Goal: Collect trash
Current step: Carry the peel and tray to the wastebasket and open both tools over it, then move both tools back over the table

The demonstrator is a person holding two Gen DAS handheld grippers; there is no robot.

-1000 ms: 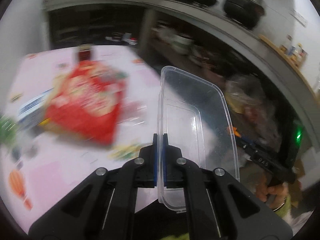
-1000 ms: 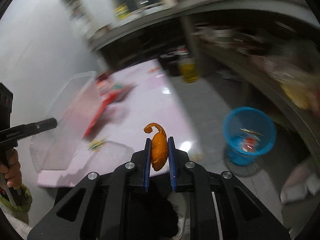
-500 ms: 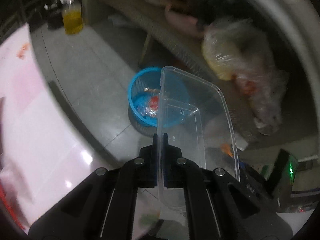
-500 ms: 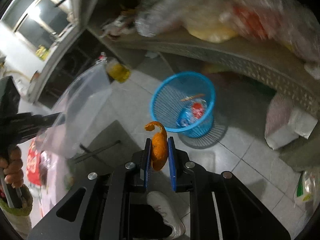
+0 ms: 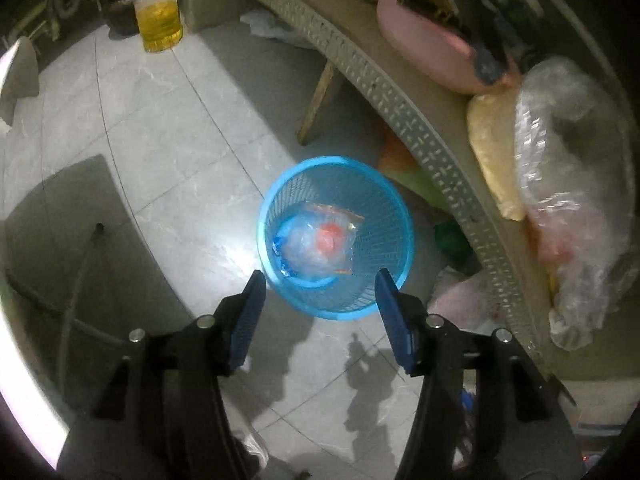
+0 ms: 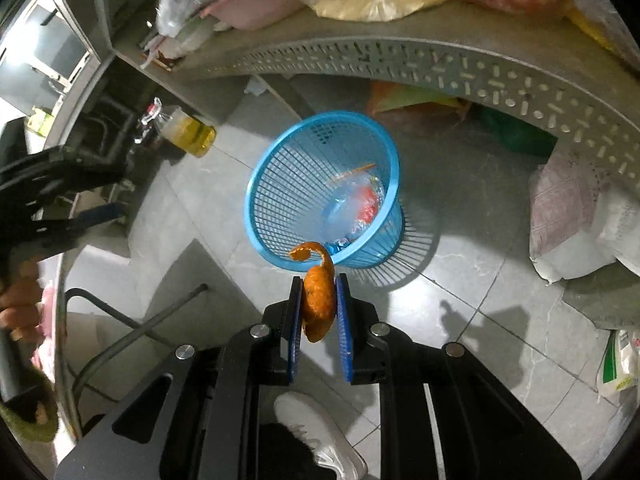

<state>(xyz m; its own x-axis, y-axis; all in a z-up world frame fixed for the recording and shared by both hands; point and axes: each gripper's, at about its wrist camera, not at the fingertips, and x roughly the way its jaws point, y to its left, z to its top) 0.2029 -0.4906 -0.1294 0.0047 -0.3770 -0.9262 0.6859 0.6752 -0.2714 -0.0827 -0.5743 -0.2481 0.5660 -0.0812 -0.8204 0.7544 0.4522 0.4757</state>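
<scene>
Left tool [image 5: 320, 280] is hanging spread and empty above the blue mesh basket [image 5: 394, 216] at frame centre, crinkled clear plastic [image 5: 316, 240] lying inside. Right tool [image 6: 319, 286] is pinching a curled orange peel [image 6: 318, 300] at the basket's near rim [image 6: 280, 254] over grey floor tiles [image 6: 460, 300].

Curled orange peel [image 6: 318, 300] pinched upright above the blue mesh basket [image 6: 280, 184] holding clear plastic trash [image 6: 352, 208].

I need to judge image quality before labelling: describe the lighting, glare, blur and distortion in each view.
Left wrist view: a bright glare patch on the floor tiles beside the blue basket, dark vignetted corners, claw shadows on the floor, the shelf edge bowed by fisheye. Right wrist view: orange peel and basket sharp, the left claw at the frame edge blurred.
</scene>
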